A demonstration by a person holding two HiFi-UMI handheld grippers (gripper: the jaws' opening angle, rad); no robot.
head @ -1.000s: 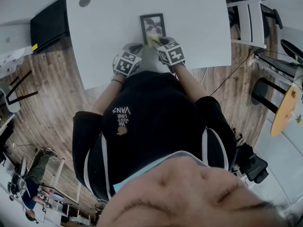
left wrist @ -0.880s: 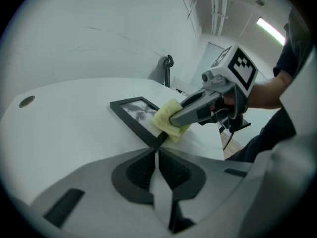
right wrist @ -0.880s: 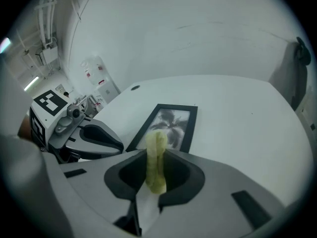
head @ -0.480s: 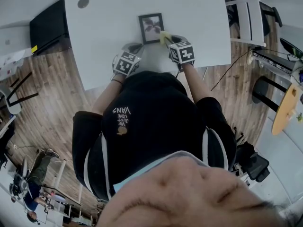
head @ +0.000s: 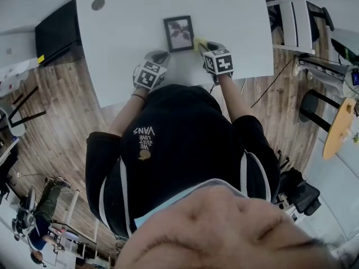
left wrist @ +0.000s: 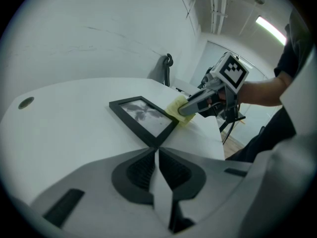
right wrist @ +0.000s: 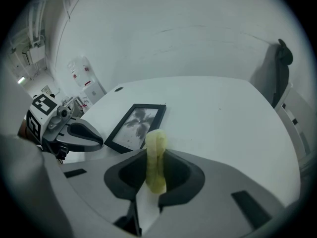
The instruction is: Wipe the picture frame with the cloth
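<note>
Yellow cloth (right wrist: 156,168) is bunched into a soft wad and clamped between the jaws of the right gripper (right wrist: 155,151), with a rounded end poking out past the tips. The left gripper (left wrist: 157,150) has its jaws pressed together with nothing in them, and it sits low over the white worktop (head: 230,21), just short of the near corner of the picture frame (left wrist: 143,117).

The frame lies flat on the worktop ahead of both grippers, picture side up, with a black rim and a pale print of what looks like a leaf or flower. From the head view the cloth is right by the frame's near right corner. I can't tell whether it's actually touching the rim or just beside it.

My read on handling: the cloth is limp and weighs next to nothing, so the pinch it's in now looks fine, and the end that sticks out is the part to drag across. The frame looks stiff and light, and that worktop looks slick, so I'd expect it to skate or spin when the cloth pushes on it (the front may be glass too, so easy on the pressure). I'd pin it with the left gripper on the rim at the near corner, not on the pane, and wipe toward that held corner.
</note>
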